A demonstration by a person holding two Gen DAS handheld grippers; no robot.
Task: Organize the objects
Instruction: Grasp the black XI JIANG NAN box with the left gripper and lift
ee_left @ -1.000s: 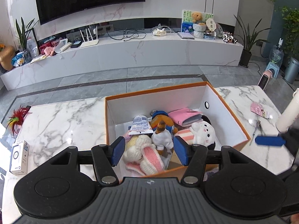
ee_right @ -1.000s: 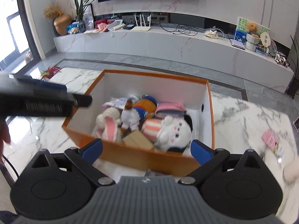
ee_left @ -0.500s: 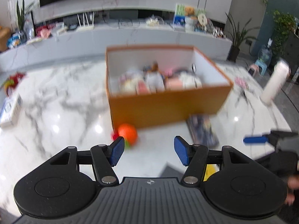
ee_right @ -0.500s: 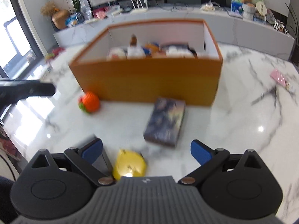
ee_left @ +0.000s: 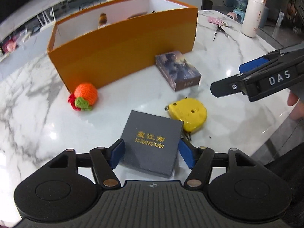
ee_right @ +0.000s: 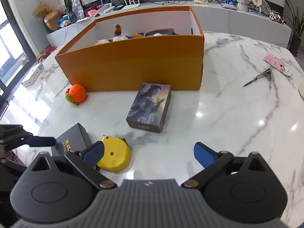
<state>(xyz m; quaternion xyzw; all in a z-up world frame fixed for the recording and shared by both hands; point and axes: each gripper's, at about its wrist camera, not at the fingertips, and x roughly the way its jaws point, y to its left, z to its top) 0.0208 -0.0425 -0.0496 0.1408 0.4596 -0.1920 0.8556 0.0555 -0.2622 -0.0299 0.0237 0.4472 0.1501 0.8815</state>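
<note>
Now that left gripper point(ee_left: 151, 153) has dropped from orange cardboard box point(ee_left: 121, 45), jaws just widened astride dark-blue gold-lettered flat case point(ee_left: 152, 142), pads not yet pressing; pickup looks next; right gripper point(ee_right: 148, 154) gapes empty.

Box contents point(ee_left: 103, 19) blurred, mostly hidden

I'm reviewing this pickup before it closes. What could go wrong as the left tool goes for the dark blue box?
The dark blue box lies skewed between the open left tool, so closing might twist it or pinch only its corners. The yellow tape measure touches its far corner and could get dragged along. The right tool hovers nearby and might collide.
</note>
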